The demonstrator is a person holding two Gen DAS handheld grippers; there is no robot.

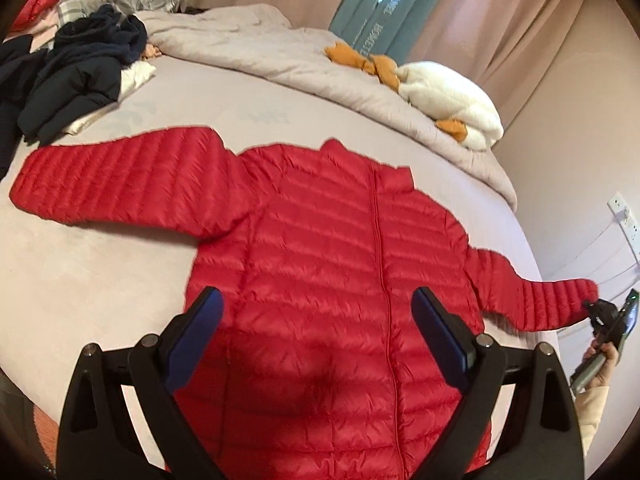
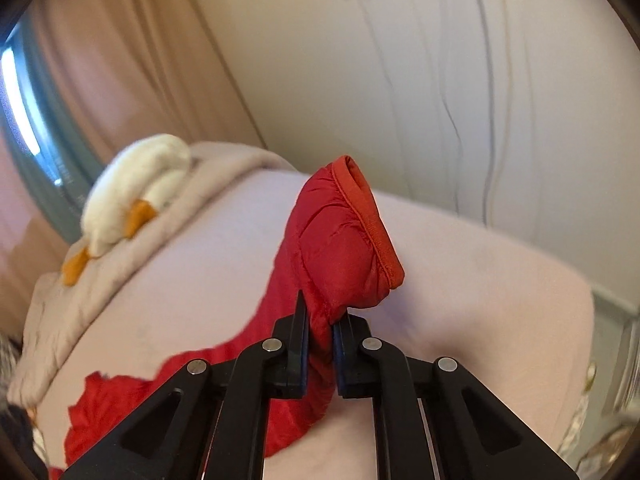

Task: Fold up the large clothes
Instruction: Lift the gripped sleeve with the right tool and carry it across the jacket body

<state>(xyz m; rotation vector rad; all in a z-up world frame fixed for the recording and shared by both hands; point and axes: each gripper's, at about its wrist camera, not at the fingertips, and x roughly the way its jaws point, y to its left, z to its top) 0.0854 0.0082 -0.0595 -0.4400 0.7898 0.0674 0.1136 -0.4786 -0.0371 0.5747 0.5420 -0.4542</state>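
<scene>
A red quilted puffer jacket [image 1: 328, 248] lies front up on the bed, zipper closed, both sleeves spread out sideways. My left gripper [image 1: 316, 312] hovers above its lower body, jaws wide open, nothing between the blue pads. My right gripper [image 2: 320, 320] is shut on the end of the jacket's right-hand sleeve [image 2: 344, 240], just behind the cuff, which sticks up past the fingertips. In the left wrist view that gripper [image 1: 592, 308] shows at the far right, holding the sleeve end [image 1: 560, 300] raised off the bed, with a hand behind it.
The pale pink bed [image 1: 80, 264] carries a heap of dark clothes [image 1: 72, 76] at the back left, a bunched grey duvet [image 1: 260, 48] along the back, and a white plush duck [image 1: 452, 104] on it. A wall with a socket [image 1: 624, 216] and curtains [image 1: 520, 20] borders the right side.
</scene>
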